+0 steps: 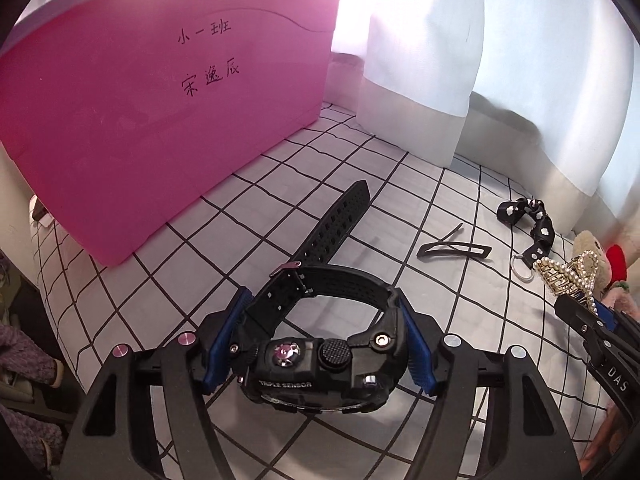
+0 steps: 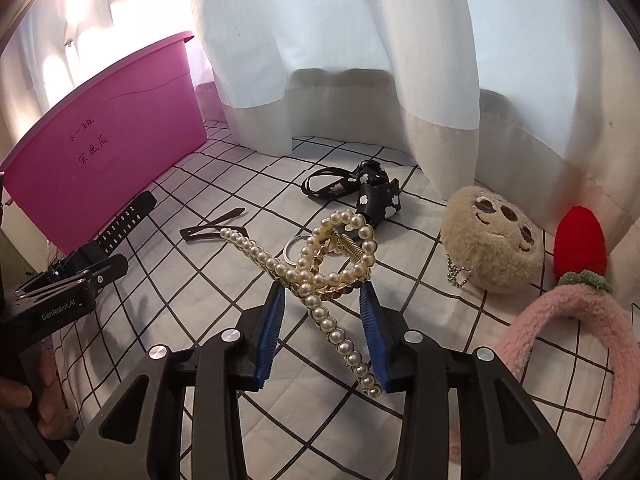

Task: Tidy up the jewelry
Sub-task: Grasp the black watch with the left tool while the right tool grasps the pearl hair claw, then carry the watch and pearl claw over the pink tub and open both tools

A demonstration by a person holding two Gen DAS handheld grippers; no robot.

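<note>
1. The left gripper (image 1: 318, 346) was clamped on the black watch (image 1: 316, 368), its blue pads pressing the two sides of the case, with the face turned down and toward the camera. The buckled strap arched forward and its long tail stretched out over the checked sheet (image 1: 360, 184) toward the pink bin (image 1: 160, 92).
2. The right gripper (image 2: 324, 312) pinched a gold hair claw trimmed with pearls (image 2: 340, 256) near its base, and one pearl arm ran back between the jaws. Whether the claw was clear of the sheet could not be told.
3. The watch looked chunky and fairly heavy for its size. Its case was stiff and made a sound hold, while the rubber strap would likely flop and swing, so the case was the better place to grip.
4. The pearl claw was probably light but delicate, with smooth round beads that could slip on the pads. The metal spine near the spring seemed the safer hold.
5. A flat hair clip (image 2: 212, 226), a black flowered strap with a key ring (image 2: 360, 192), a smiling plush charm (image 2: 494, 240) and a pink fuzzy headband with a red strawberry (image 2: 580, 320) lay on the sheet.
6. The bin's inside was hidden from both views, so its contents could not be seen. The watch dial was out of sight, the headband was cut off at the frame edge, and the curtain (image 2: 360, 60) covered whatever stood behind.
</note>
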